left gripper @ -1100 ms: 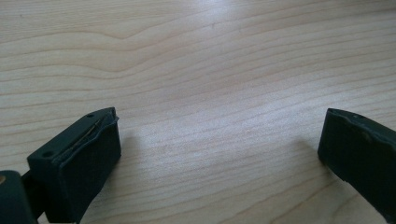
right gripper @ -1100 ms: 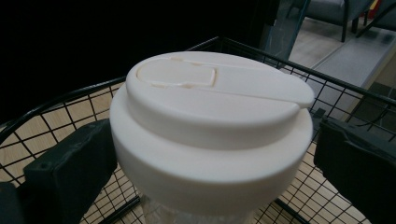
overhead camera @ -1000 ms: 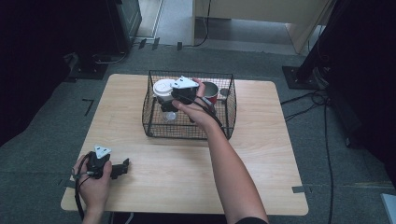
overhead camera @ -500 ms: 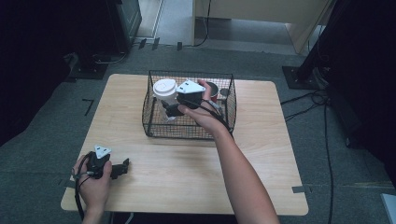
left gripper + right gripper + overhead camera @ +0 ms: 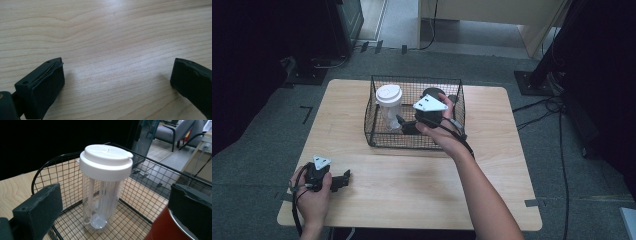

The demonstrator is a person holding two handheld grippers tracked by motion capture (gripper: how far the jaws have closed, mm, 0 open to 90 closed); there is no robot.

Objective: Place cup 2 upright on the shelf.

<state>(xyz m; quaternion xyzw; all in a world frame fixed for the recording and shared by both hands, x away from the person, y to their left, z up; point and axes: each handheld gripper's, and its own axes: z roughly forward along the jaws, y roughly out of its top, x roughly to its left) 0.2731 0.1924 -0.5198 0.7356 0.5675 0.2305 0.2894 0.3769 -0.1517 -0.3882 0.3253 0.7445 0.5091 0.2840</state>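
A clear plastic cup (image 5: 389, 102) with a white lid stands upright in the left part of a black wire basket (image 5: 377, 135) on the wooden table (image 5: 412, 192). My right gripper (image 5: 403, 123) reaches into the basket just right of the cup. In the right gripper view the cup (image 5: 103, 177) stands a little way ahead, between the open jaws of that gripper (image 5: 113, 205), which do not touch it. My left gripper (image 5: 344, 179) rests near the table's front left. Its jaws (image 5: 117, 82) are open over bare wood.
A red can (image 5: 162, 230) stands in the basket close to my right jaw. The basket's wire rim (image 5: 50, 163) rises around the cup. Dark floor with cables surrounds the table, and dark equipment stands off its left and right sides.
My right gripper has drawn back from the cup, toward the right and the near side of the basket. The cup stays upright in place. The left gripper has not moved.
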